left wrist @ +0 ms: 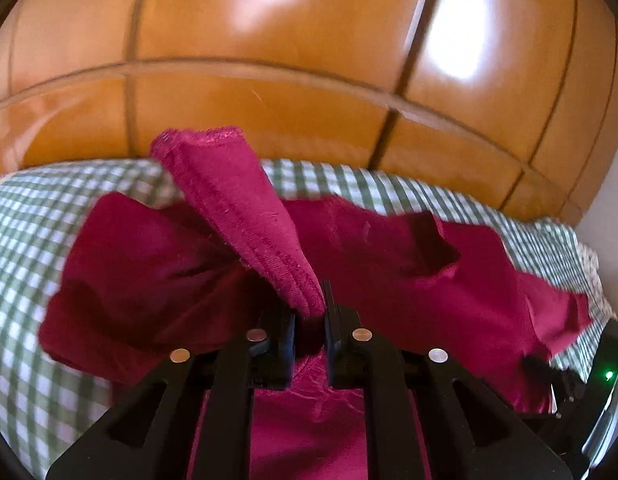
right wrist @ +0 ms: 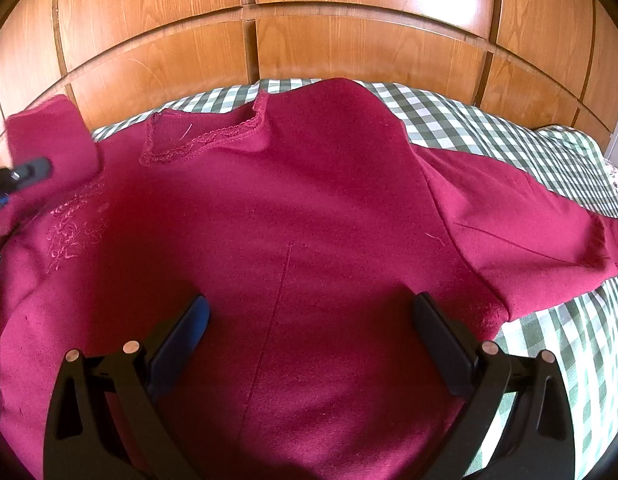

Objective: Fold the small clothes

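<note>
A dark red knit top [right wrist: 309, 208] lies spread on a green-and-white checked bed cover [right wrist: 469, 124], its lace-trimmed neckline [right wrist: 205, 142] toward the headboard. My left gripper [left wrist: 311, 316] is shut on a sleeve cuff [left wrist: 237, 208], which stands up from its jaws above the rest of the top [left wrist: 409, 280]. In the right wrist view the same gripper [right wrist: 25, 172] shows at the far left edge, holding the lifted sleeve [right wrist: 53, 136]. My right gripper [right wrist: 309, 320] stands wide open low over the body of the top, nothing between its fingers [right wrist: 441, 336].
A glossy wooden panelled headboard [right wrist: 309, 40] rises right behind the bed. The checked cover [left wrist: 25, 240] is bare at the left and along the right side [right wrist: 557, 340]. A pale wall [left wrist: 613, 220] borders the bed on the right.
</note>
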`<control>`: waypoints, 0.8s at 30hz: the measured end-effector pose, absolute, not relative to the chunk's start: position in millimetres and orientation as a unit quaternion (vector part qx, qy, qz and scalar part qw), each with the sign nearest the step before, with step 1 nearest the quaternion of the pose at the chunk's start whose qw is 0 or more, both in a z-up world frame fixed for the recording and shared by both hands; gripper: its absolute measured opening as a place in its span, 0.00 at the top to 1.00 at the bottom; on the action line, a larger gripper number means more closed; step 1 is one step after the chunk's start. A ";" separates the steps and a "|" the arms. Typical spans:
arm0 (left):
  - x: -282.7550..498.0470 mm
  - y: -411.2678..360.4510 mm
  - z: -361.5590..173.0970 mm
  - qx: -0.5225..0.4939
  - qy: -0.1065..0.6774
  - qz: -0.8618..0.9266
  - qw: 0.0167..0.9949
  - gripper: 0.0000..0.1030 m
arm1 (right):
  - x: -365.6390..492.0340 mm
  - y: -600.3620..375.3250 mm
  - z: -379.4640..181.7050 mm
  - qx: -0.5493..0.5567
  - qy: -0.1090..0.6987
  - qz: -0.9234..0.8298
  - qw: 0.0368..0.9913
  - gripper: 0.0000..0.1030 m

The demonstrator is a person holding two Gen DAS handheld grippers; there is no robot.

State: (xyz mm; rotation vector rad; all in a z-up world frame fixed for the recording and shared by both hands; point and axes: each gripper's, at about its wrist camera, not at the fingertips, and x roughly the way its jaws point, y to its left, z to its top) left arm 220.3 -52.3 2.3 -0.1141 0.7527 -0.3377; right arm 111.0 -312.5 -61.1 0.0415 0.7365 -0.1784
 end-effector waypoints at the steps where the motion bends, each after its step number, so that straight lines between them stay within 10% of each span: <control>1: 221.0 -58.9 -2.6 -0.056 0.375 -0.173 0.909 0.87 | 110.9 -312.4 -61.0 0.020 0.359 -0.087 0.929 0.02; 6: 206.0 -76.7 -12.9 -0.054 0.376 -0.223 0.898 0.23 | 111.0 -311.9 -60.5 0.023 0.359 -0.085 0.929 0.02; 18: 154.2 0.5 0.2 -0.039 0.236 0.020 0.971 0.21 | 105.7 -311.0 -57.9 0.027 0.342 -0.085 0.936 0.03; 24: 160.6 64.4 -29.5 -0.175 0.297 0.098 0.933 0.24 | 97.7 -308.0 -35.1 0.060 0.306 -0.033 0.950 0.33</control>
